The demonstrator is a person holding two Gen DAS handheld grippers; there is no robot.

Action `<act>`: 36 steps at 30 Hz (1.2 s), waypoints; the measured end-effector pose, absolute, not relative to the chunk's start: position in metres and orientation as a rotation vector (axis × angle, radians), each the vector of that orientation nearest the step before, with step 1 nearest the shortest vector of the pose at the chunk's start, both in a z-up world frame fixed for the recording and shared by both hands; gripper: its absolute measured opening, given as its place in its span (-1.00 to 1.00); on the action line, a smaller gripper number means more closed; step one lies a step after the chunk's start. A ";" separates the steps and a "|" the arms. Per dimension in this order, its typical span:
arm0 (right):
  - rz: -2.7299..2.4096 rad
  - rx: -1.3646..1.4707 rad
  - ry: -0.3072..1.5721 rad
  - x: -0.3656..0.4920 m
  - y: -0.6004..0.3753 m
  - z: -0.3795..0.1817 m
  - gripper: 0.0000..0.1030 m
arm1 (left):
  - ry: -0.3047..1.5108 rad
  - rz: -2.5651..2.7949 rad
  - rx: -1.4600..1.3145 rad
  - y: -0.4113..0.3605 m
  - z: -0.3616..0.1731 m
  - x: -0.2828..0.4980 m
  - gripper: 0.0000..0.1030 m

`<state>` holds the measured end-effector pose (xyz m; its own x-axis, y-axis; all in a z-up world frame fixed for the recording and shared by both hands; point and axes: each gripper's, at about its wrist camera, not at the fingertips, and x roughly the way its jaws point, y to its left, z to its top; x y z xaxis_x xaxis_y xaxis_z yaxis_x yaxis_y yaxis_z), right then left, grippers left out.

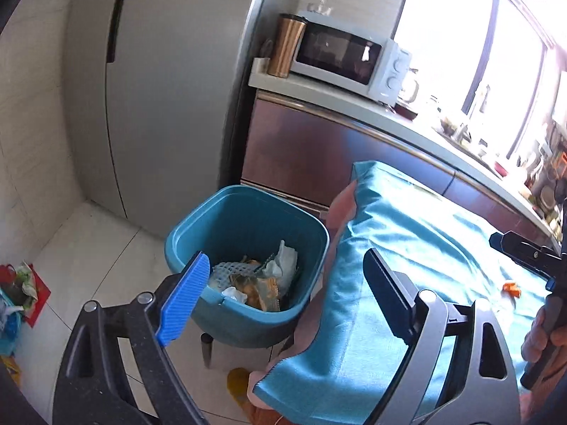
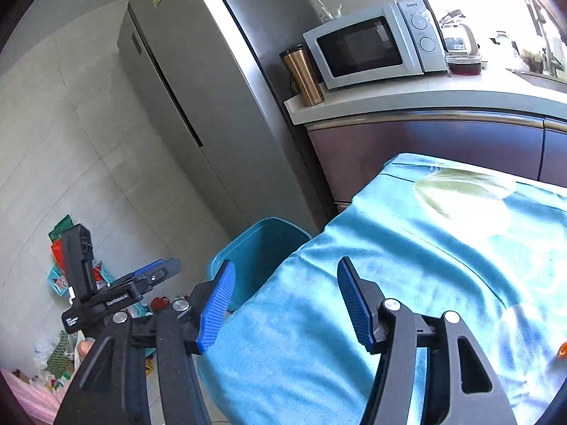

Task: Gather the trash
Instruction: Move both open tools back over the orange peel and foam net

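A blue trash bin (image 1: 248, 212) stands on the floor beside the table, holding wrappers, netting and crumpled paper (image 1: 262, 279). My left gripper (image 1: 283, 294) is open and empty, hovering above the bin's near rim and the table edge. My right gripper (image 2: 287, 304) is open and empty over the table's left edge; the bin (image 2: 258, 248) shows just beyond it. A small orange scrap (image 1: 510, 288) lies on the blue tablecloth (image 1: 407, 248), seen also at the right wrist view's edge (image 2: 561, 350). A pale green translucent piece (image 2: 460, 191) lies at the table's far end.
A grey fridge (image 1: 159, 88) stands behind the bin. A counter (image 2: 425, 99) carries a microwave (image 2: 368, 46), a copper tumbler (image 2: 304, 74) and jars. Bags and packets (image 2: 63, 276) clutter the floor at left. A yellow slipper (image 1: 241, 386) lies under the table.
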<state>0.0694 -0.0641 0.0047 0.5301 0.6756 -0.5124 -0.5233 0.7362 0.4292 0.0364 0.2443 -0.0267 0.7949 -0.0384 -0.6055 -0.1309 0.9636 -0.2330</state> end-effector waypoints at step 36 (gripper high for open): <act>0.132 0.393 0.688 0.024 -0.339 -0.047 0.15 | 0.750 -0.598 0.073 -0.112 -0.037 0.086 0.63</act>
